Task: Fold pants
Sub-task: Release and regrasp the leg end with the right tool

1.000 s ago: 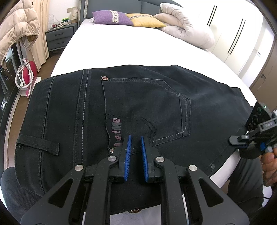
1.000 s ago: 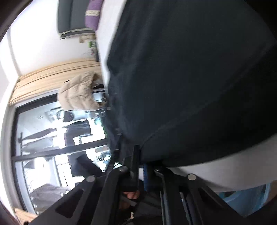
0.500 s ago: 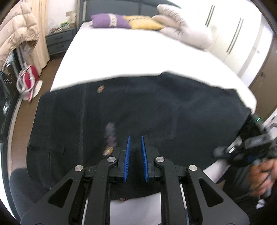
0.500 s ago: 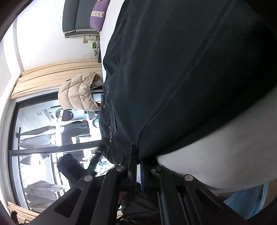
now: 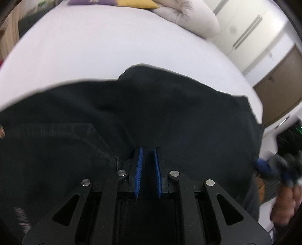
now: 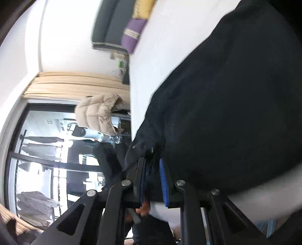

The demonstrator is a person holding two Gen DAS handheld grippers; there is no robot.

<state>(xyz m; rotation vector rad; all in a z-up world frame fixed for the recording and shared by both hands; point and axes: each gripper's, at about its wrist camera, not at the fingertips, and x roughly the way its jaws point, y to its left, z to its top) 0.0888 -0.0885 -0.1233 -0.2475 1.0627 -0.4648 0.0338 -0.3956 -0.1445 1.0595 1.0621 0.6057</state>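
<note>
Black jeans lie spread across the near end of the white bed, folded into a dark slab with one corner peaked toward the pillows. A stitched back pocket shows at left in the left wrist view.

Left gripper: blue pads stand a narrow slot apart, near pressed together. The denim lies under and ahead of the jaws; whether any cloth is caught low between the pads, cannot tell from this view.

Right gripper: view is rolled sideways. Jaws are opening. A fold of the jeans' edge, with a rivet just beyond the tips, sits between the blue pads; the pad on the right side stands clear of the fabric. The bulk of the jeans fills the frame to the right of the jaws, over the bed edge.

Background: purple cushion, beige puffer jacket against the window. The person's right hand is blurred at the left view's right edge.
</note>
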